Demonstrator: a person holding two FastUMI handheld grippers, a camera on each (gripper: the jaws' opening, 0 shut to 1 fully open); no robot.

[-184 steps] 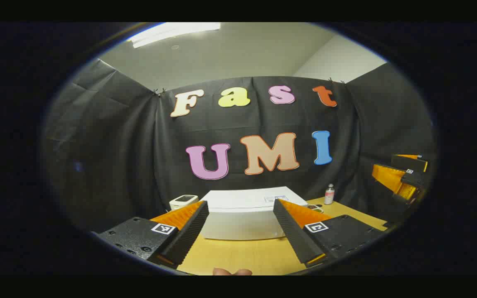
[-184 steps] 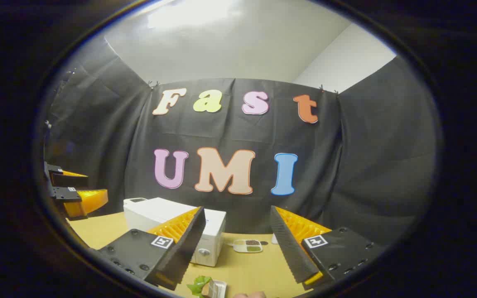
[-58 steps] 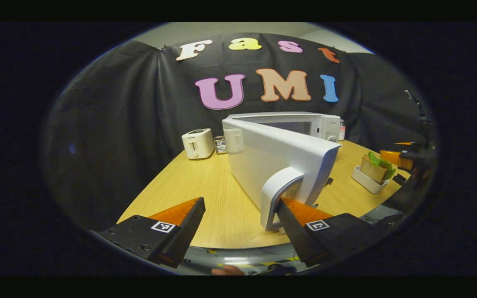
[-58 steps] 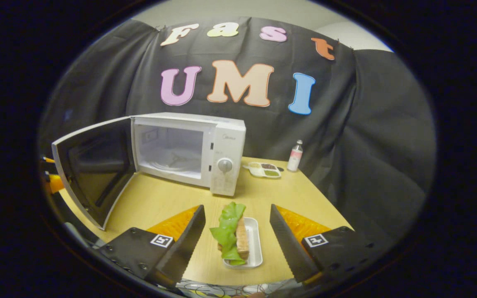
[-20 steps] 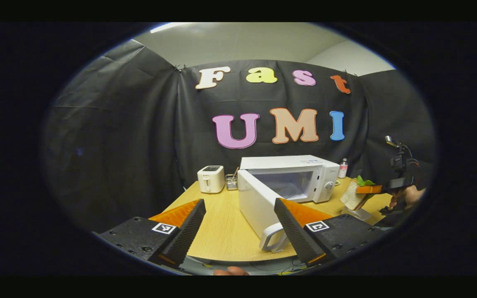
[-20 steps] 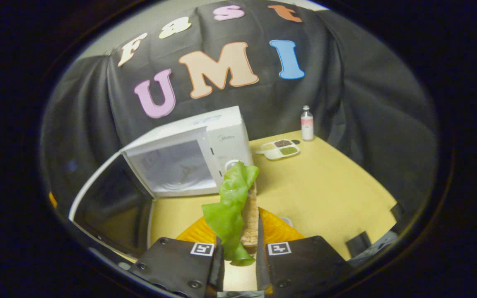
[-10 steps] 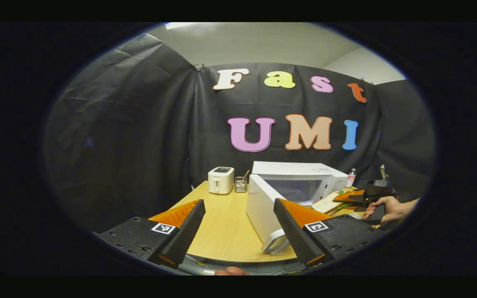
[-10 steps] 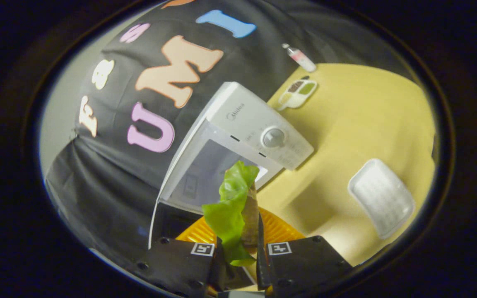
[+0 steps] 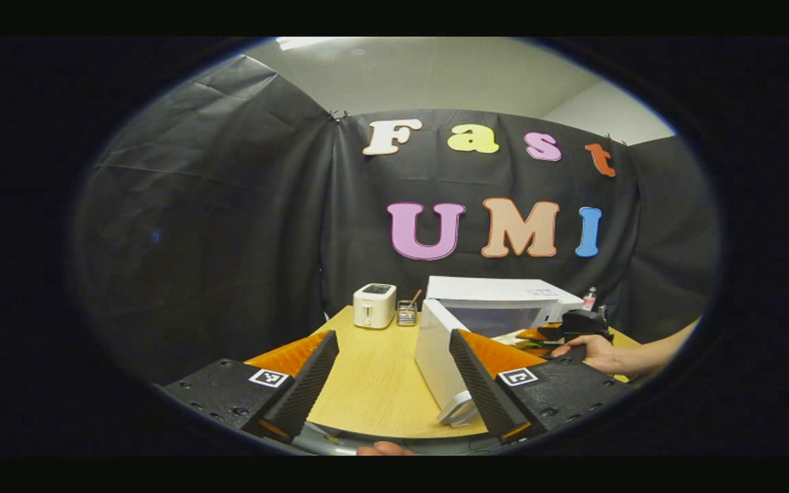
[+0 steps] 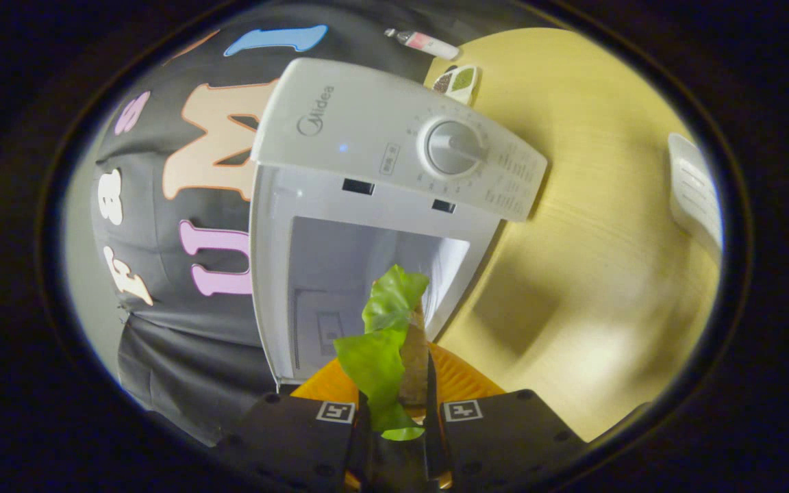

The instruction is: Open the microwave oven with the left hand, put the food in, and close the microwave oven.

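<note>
— Ahead of the spread fingers of the left gripper [image 9: 387, 383], what stands on the surface [image 9: 367, 373]?

— Biggest is the microwave oven [image 9: 504, 301], beyond the right-hand finger, its door [image 9: 435, 359] swung wide toward the camera with the handle at the near end, just beside that finger. Nothing sits between the fingers; they hang apart over bare wood.

— And the right gripper view?

— That view is rolled sideways and sits close to the microwave oven [image 10: 367, 171]: the control panel with its dial [image 10: 453, 147] is above the fingers, and the open cavity [image 10: 340, 287] lies straight ahead of them. The left gripper view gives the whole oven from farther off, and the cavity only as a pale opening.

— Where is the food?

— The right gripper [image 10: 398, 428] has its fingers pressed in on the sandwich [image 10: 414, 356], bread with a green lettuce leaf [image 10: 377, 349] standing up between them, at the mouth of the cavity. In the left gripper view the same gripper [image 9: 572, 325] shows past the right-hand finger, held by a hand [image 9: 596, 352] in front of the oven.

— Smaller things?

— A white toaster [image 9: 374, 305] and a little holder [image 9: 406, 312] lie beyond the gap of the left fingers. An empty white tray [image 10: 696, 195] sits far right of the right fingers, a divided dish [image 10: 459, 79] and a small bottle [image 10: 422, 42] above them.
</note>
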